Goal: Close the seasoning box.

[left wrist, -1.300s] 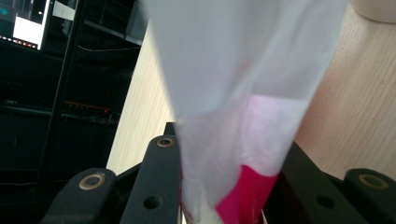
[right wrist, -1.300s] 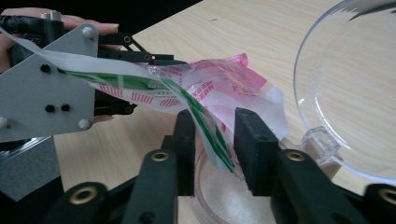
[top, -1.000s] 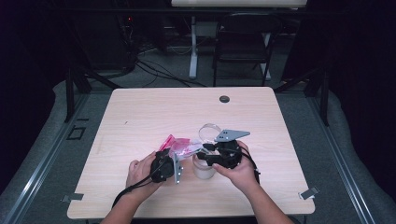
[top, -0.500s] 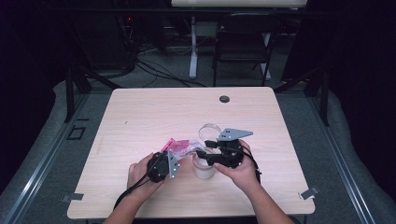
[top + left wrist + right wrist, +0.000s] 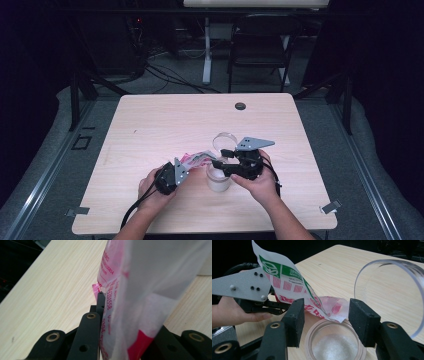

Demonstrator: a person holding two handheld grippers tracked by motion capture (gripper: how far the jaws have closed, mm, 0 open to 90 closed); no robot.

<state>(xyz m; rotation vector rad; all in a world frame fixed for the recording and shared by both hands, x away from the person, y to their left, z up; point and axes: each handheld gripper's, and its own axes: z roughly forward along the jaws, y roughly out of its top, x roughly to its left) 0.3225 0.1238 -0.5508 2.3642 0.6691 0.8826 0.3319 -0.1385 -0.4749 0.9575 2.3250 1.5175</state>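
A pink, white and green printed bag [image 5: 197,159] is tilted, its low corner over a round jar [image 5: 218,181] with white powder in it. My left gripper [image 5: 176,172] is shut on the bag's other end; the bag [image 5: 140,290] sits squeezed between its jaws [image 5: 117,312]. My right gripper [image 5: 221,158] hovers over the jar. Its jaws have just been opening and now stand wide [image 5: 329,315], with the bag's corner [image 5: 332,310] loose between them above the jar's rim [image 5: 308,340]. The left gripper [image 5: 279,306] faces it.
A clear plastic lid [image 5: 225,141] lies just behind the jar, close to the right jaw [image 5: 392,290]. A small black disc [image 5: 240,106] sits near the table's far edge. A chair [image 5: 260,50] and floor cables are beyond the table.
The right gripper's jaws have spread wider around the bag's corner. Both hands have stayed nearly in place over the jar.
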